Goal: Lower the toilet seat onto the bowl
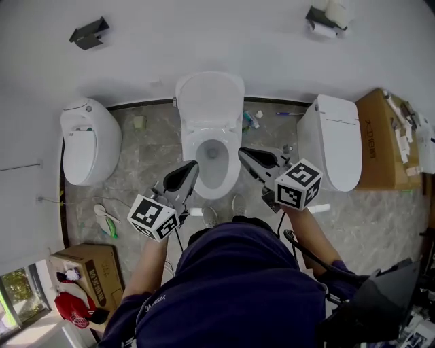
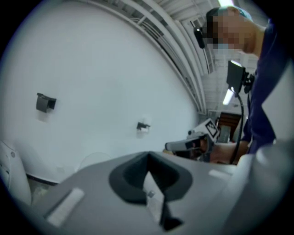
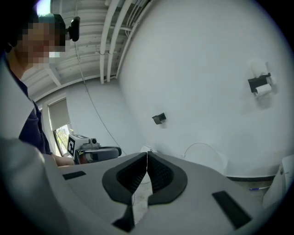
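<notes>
Furthest left of the left tool [image 1: 192, 167] a closed white toilet [image 1: 88, 139] stands against the wall. A cardboard box [image 1: 85, 272] sits on the stone floor [image 1: 146, 160] back beside the person's left arm. High on the wall beyond that tool hangs a black holder [image 1: 88, 32].

The left tool is held low in front of the person. In its own view the dark pads meet at their tips with nothing between them. Its marker cube [image 1: 153, 217] sits at the rear, close to the person's body.

Just ahead of both tools, and between their tips, is the middle toilet. Its bowl [image 1: 197, 153] is open, and neither tool touches it. The toilet seat [image 1: 209, 102] appears to stand raised with the lid against the wall, well beyond both tips. From above I cannot separate seat from lid.

The right tool [image 1: 243, 153] is level with the bowl's right edge and just beside it. Its ribbed pads are pressed together with nothing in them. Its marker cube [image 1: 298, 183] faces upward.

Small bottles [image 1: 250, 119] stand on the floor past its tip. To its right is a second closed toilet [image 1: 334, 146]. A larger cardboard box [image 1: 380, 139] follows that. Up on the wall beyond it is a paper holder [image 1: 325, 20] with a roll.
</notes>
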### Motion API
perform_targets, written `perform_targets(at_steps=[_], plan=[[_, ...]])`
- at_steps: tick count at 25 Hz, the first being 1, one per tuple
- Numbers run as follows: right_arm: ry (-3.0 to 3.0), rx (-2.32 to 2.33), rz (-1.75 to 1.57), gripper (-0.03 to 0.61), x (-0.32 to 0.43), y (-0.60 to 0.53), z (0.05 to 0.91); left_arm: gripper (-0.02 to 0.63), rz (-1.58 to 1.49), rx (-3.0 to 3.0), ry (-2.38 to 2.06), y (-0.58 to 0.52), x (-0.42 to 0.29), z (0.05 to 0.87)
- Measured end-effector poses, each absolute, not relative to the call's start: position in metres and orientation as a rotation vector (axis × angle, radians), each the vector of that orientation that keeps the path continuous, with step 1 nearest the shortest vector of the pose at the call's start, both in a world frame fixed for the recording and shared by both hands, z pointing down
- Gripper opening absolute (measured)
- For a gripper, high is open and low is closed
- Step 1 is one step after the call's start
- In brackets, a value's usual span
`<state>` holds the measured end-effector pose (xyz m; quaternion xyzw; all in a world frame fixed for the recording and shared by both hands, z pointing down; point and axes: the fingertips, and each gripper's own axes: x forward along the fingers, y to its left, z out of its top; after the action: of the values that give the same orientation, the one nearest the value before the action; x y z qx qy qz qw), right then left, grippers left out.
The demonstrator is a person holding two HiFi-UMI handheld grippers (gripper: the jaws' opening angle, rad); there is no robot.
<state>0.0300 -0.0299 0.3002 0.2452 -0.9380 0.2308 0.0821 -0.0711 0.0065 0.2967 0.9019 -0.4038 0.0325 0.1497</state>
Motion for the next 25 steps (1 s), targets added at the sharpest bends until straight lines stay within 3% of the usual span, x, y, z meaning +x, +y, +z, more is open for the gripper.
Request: perform_targets(at_steps=[25], plan=[[-2.844, 0.668, 0.594, 0.008, 0.009, -0.034, 0.277, 0.002, 0.053, 2.598, -1.215, -0.002, -0.070, 0.285]])
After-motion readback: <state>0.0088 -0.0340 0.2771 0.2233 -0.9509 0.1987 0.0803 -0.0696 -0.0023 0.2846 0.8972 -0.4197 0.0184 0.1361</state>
